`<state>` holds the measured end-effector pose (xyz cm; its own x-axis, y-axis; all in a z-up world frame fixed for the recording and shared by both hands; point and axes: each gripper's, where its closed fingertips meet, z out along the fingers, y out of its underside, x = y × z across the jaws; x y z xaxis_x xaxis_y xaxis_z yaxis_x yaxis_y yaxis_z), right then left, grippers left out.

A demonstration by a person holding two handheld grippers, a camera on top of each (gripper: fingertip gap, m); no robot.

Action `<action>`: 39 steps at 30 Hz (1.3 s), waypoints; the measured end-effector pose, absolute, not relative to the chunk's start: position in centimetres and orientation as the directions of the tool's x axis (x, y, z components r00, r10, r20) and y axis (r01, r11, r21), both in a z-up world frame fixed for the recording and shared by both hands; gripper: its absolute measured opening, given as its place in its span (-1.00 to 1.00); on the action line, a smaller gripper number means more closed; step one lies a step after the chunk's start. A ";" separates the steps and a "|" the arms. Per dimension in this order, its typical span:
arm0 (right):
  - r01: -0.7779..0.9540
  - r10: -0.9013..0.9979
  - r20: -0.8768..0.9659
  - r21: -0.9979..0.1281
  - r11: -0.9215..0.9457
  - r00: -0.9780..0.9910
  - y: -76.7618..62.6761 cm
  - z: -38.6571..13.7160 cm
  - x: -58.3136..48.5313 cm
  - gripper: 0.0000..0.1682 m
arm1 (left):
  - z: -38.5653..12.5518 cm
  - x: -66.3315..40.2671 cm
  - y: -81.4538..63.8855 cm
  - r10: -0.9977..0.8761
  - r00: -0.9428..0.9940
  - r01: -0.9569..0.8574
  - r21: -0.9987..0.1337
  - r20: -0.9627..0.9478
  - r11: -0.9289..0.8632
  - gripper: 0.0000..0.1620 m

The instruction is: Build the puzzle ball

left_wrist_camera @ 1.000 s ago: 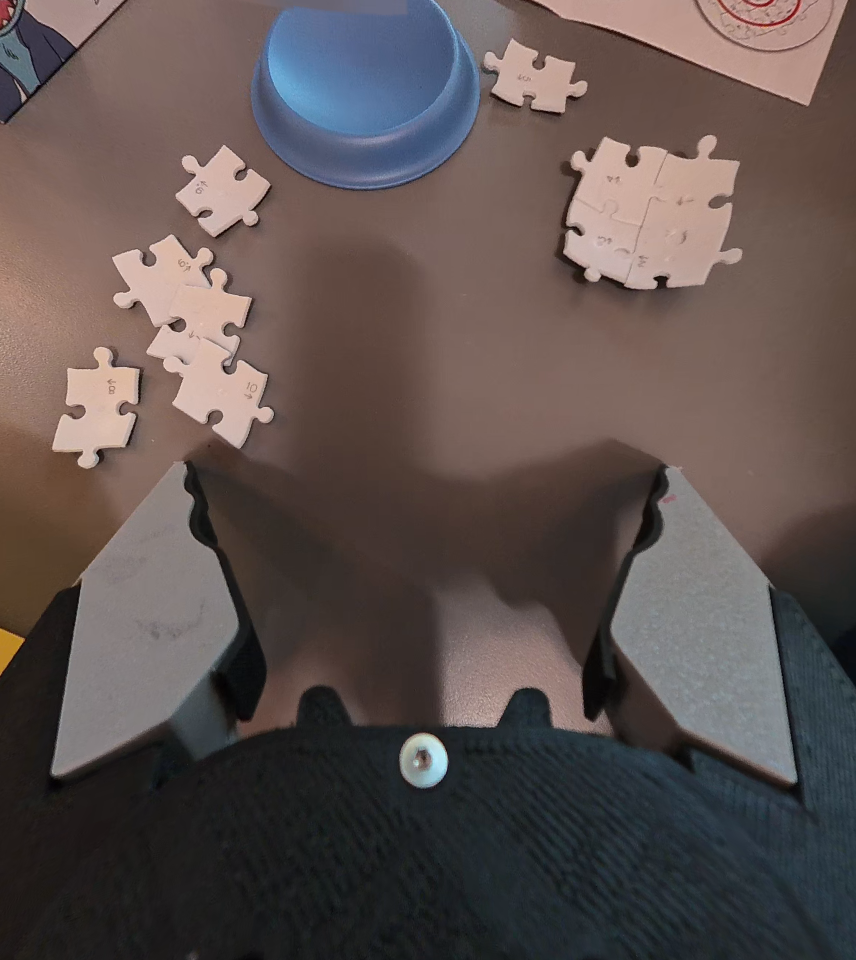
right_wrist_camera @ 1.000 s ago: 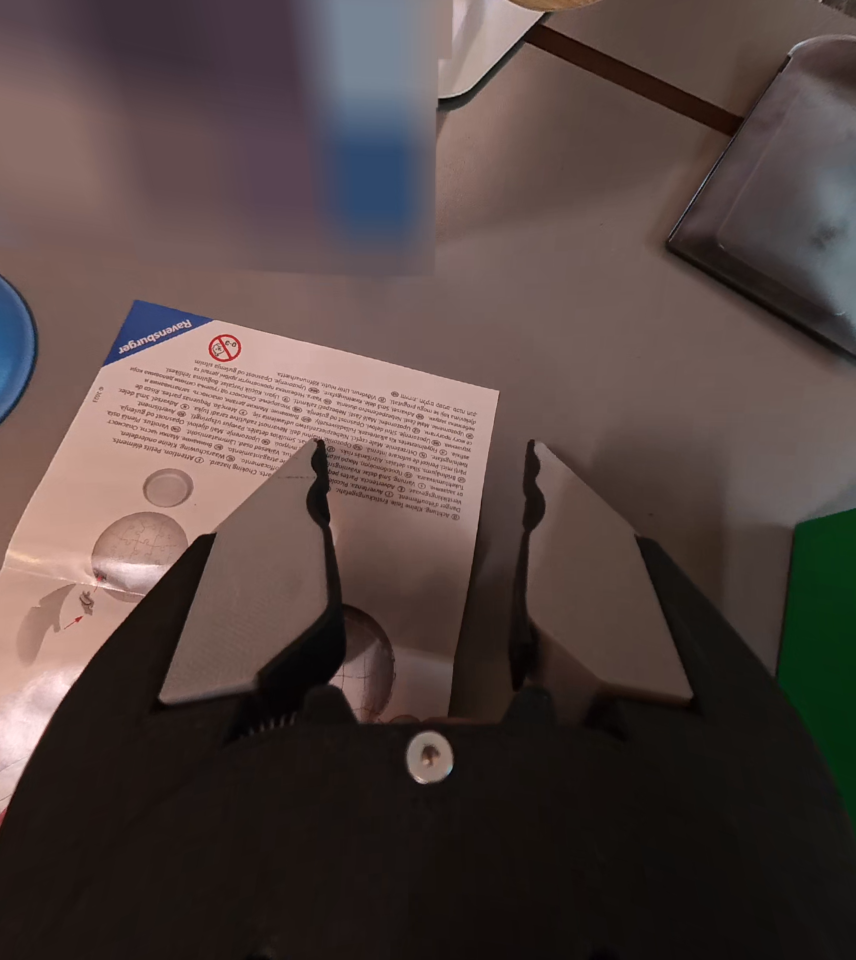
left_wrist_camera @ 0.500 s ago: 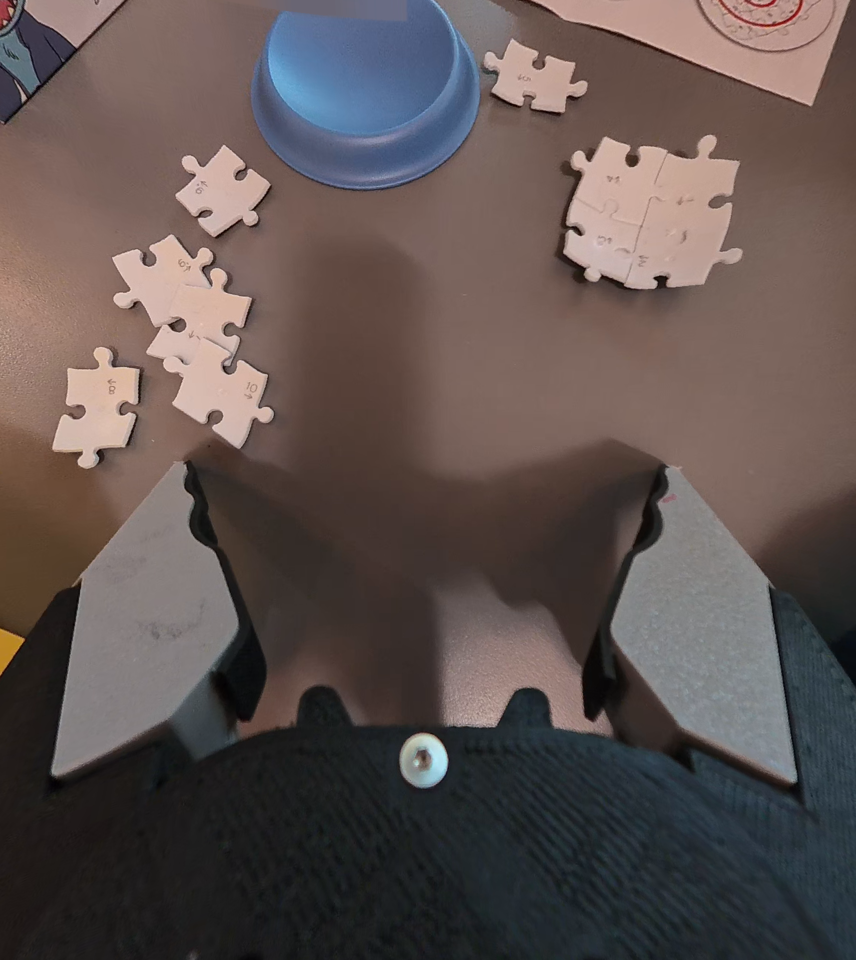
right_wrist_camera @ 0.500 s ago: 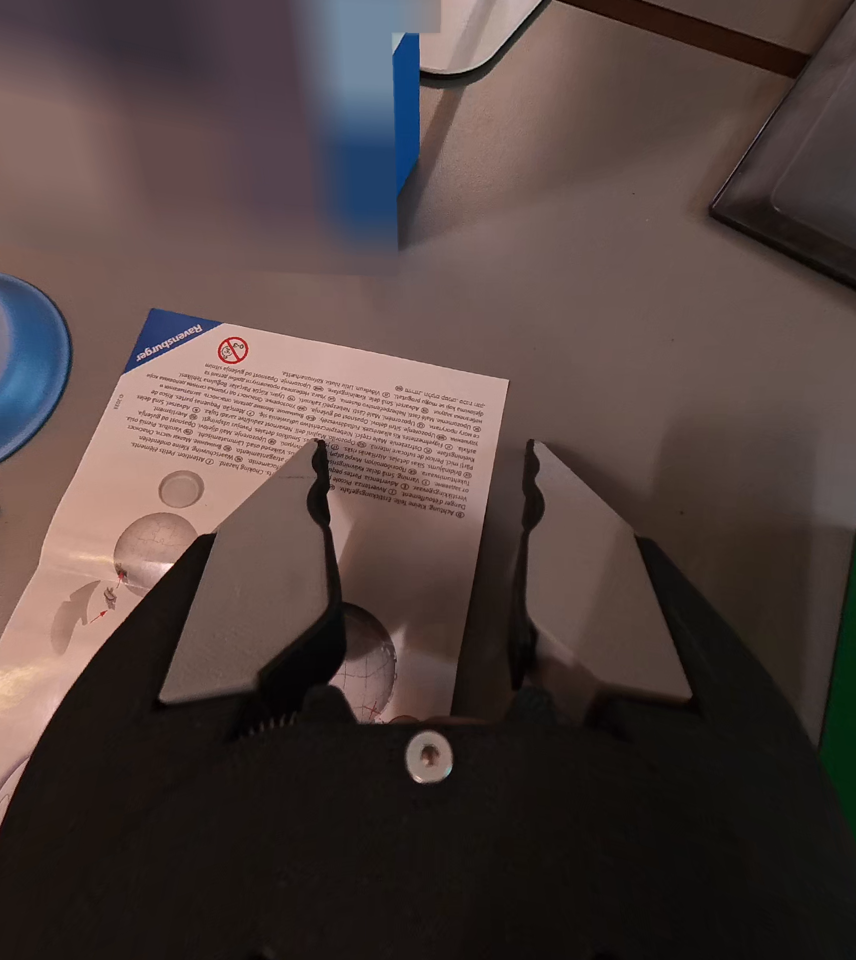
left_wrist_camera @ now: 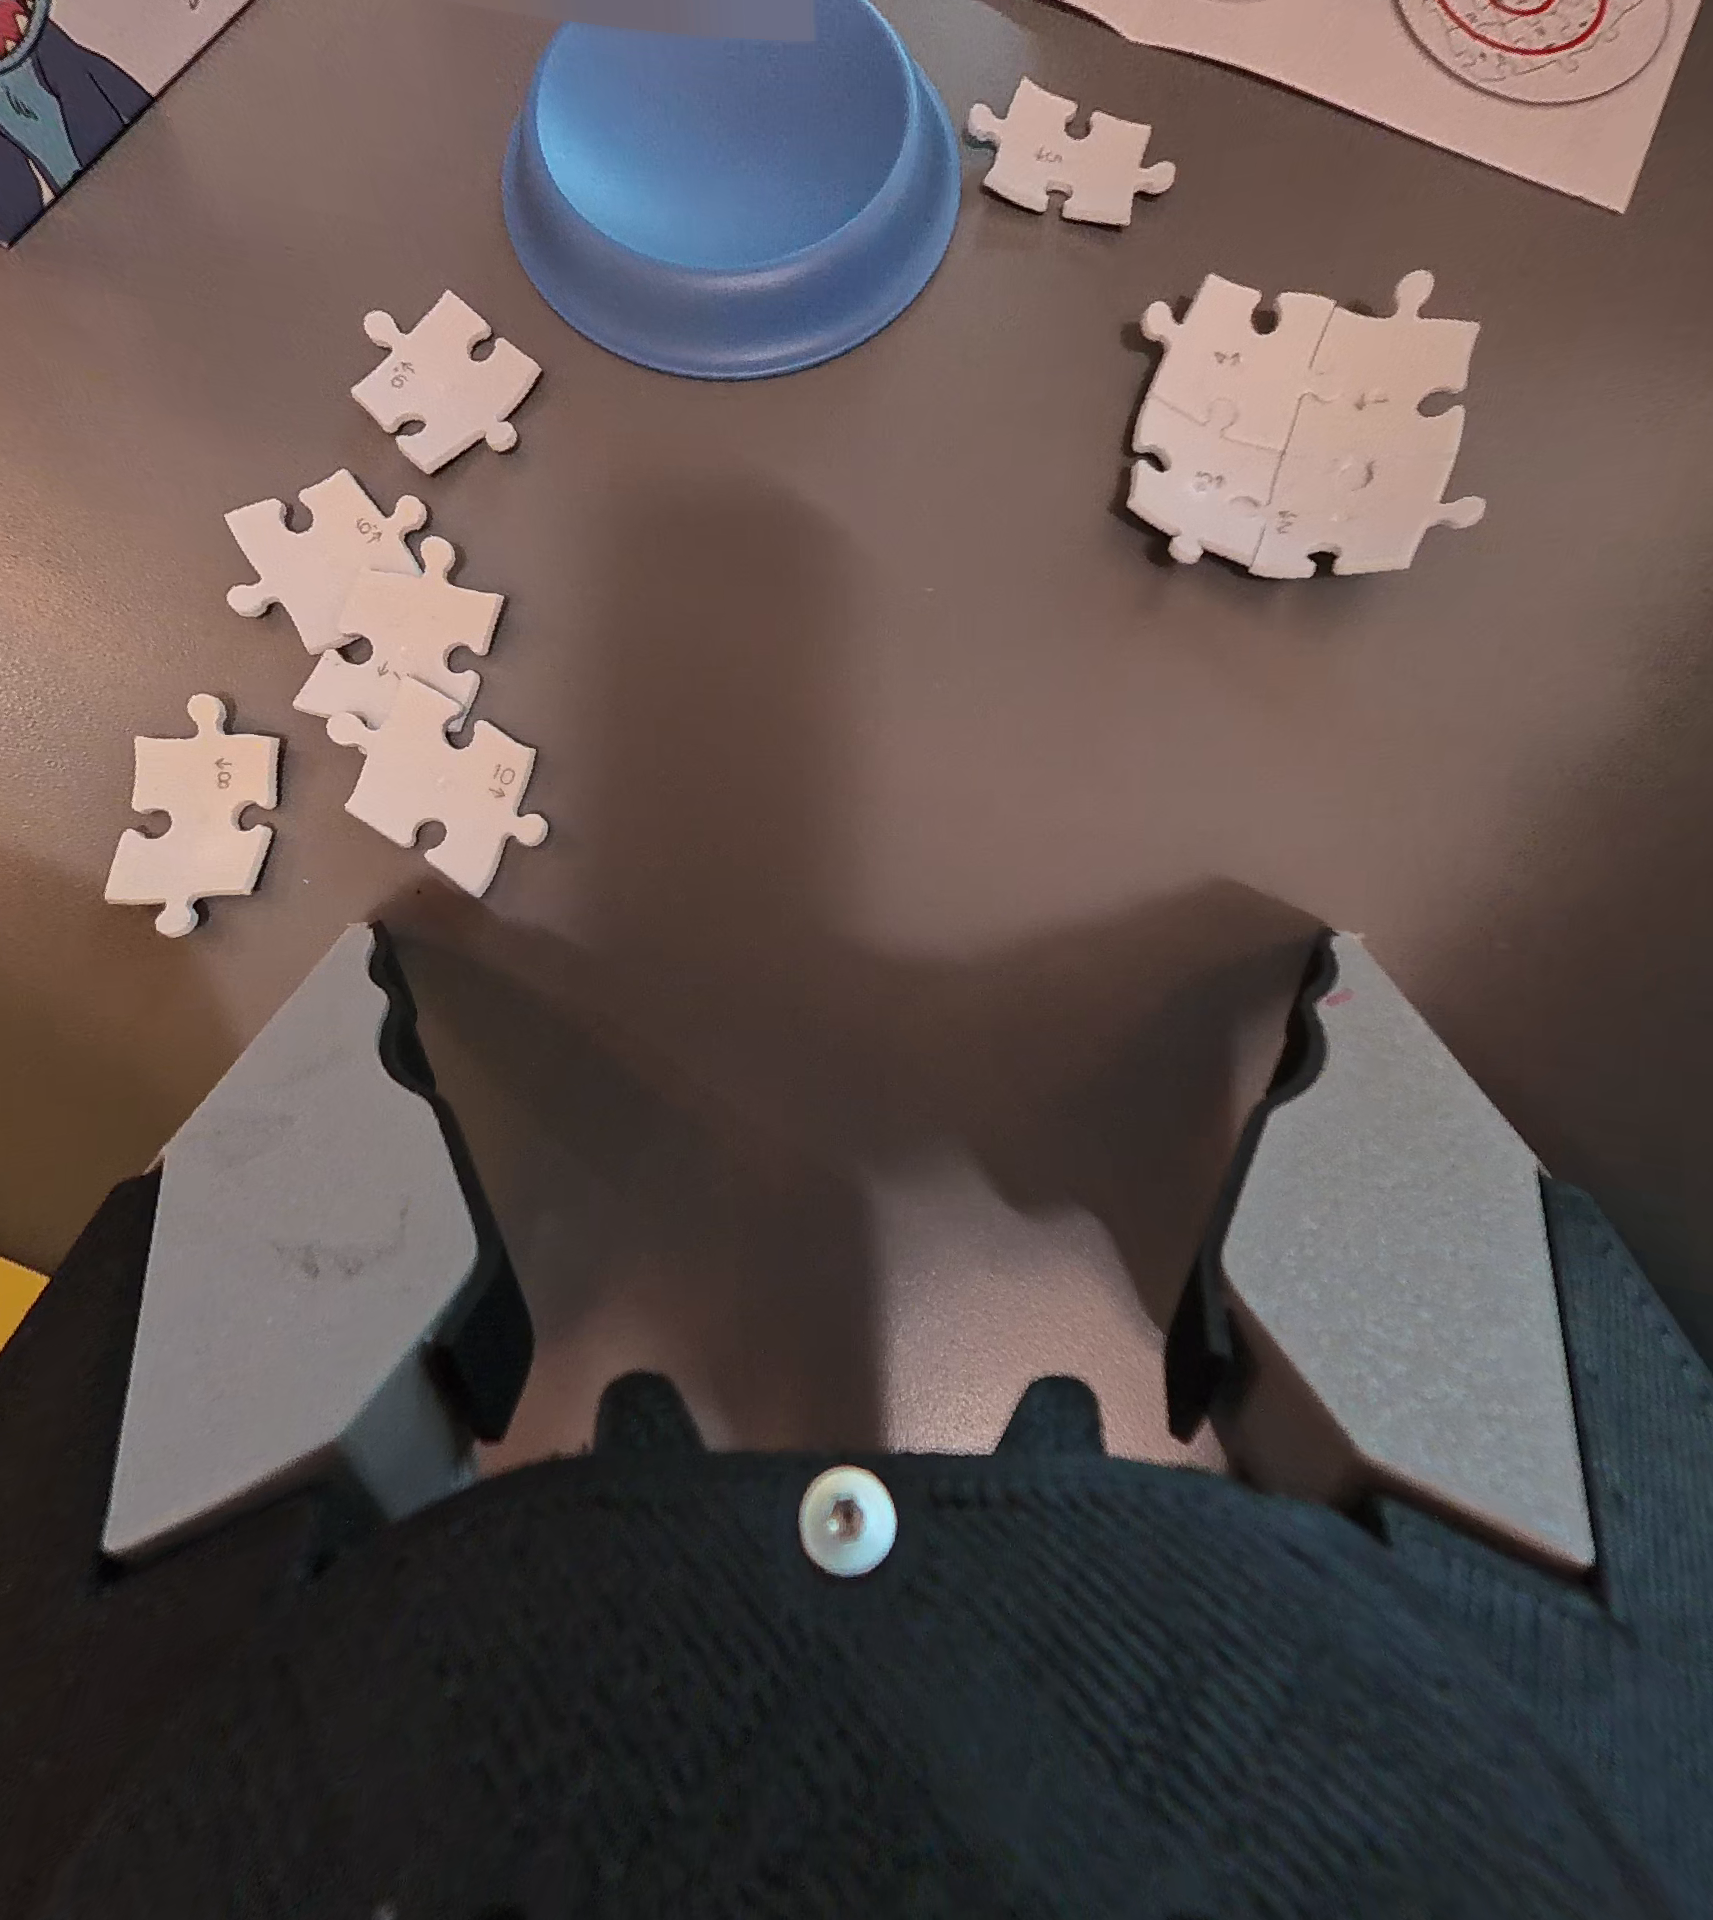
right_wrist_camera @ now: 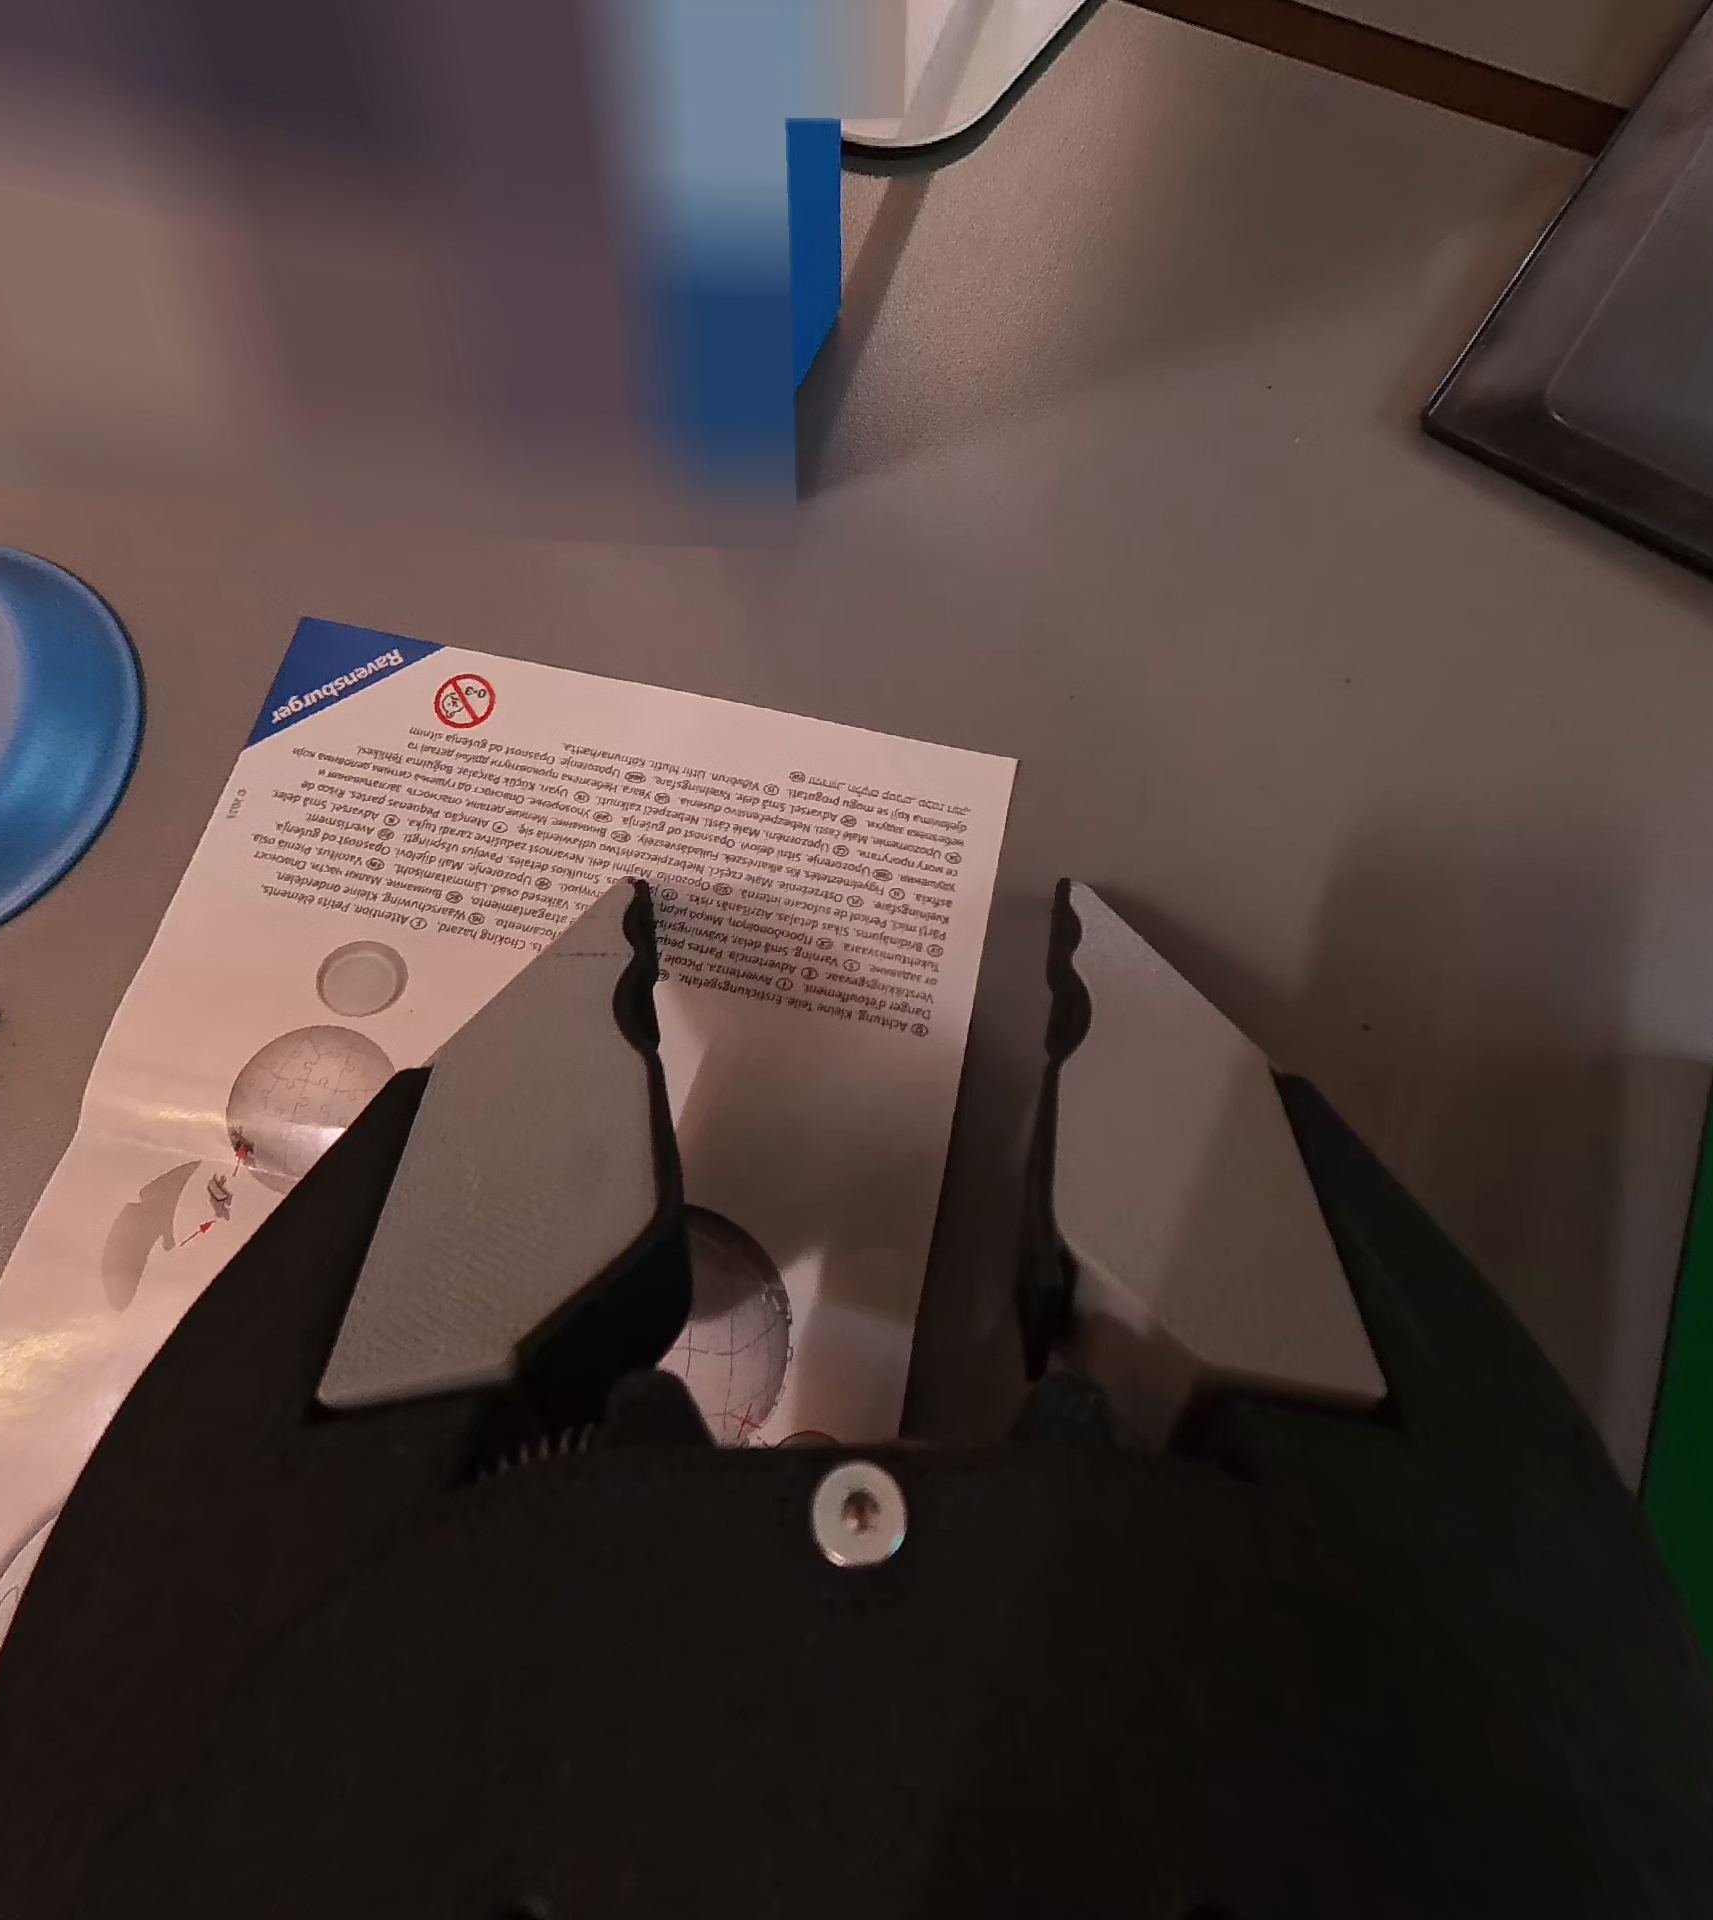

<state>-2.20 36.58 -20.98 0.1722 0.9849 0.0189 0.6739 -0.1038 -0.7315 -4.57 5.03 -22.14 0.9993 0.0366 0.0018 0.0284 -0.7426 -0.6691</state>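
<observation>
A joined patch of four white puzzle pieces [left_wrist_camera: 1301, 428] lies on the grey table [left_wrist_camera: 883, 675], right of the blue stand [left_wrist_camera: 732, 208]; loose pieces [left_wrist_camera: 395, 665] are scattered at the left and one single piece [left_wrist_camera: 1065, 156] lies beside the stand. The left gripper [left_wrist_camera: 852, 940] hangs above bare table, jaws spread wide and empty. The right gripper [right_wrist_camera: 847, 894], part open and holding nothing, seems to hover over the instruction sheet [right_wrist_camera: 810, 831].

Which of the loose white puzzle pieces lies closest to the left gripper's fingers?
The bottom piece of the overlapping pile, just ahead of the left gripper. Its neighbour lies further out to the side; the others sit farther up the table.
</observation>
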 end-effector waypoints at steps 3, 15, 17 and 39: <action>0.674 0.985 0.018 -0.731 -0.103 0.171 36.6 -21.0 -2.2 -0.12 | -22.1 -4.6 5.0 0.037 0.999 0.028 -0.669 0.002 -0.743 0.96; 0.674 0.985 0.019 -0.732 -0.102 0.170 36.5 -21.0 -2.2 -0.11 | -22.1 -4.6 5.0 0.037 0.999 0.028 -0.669 0.002 -0.743 0.96; 0.674 0.985 0.020 -0.732 -0.103 0.172 36.5 -21.0 -2.1 -0.11 | -22.1 -4.6 5.0 0.037 0.999 0.028 -0.669 0.002 -0.743 0.96; 0.465 0.950 0.228 -0.879 0.107 0.213 35.9 -14.8 -1.4 -1.00 | -22.2 -4.6 5.0 0.036 0.999 0.028 -0.669 0.002 -0.743 0.96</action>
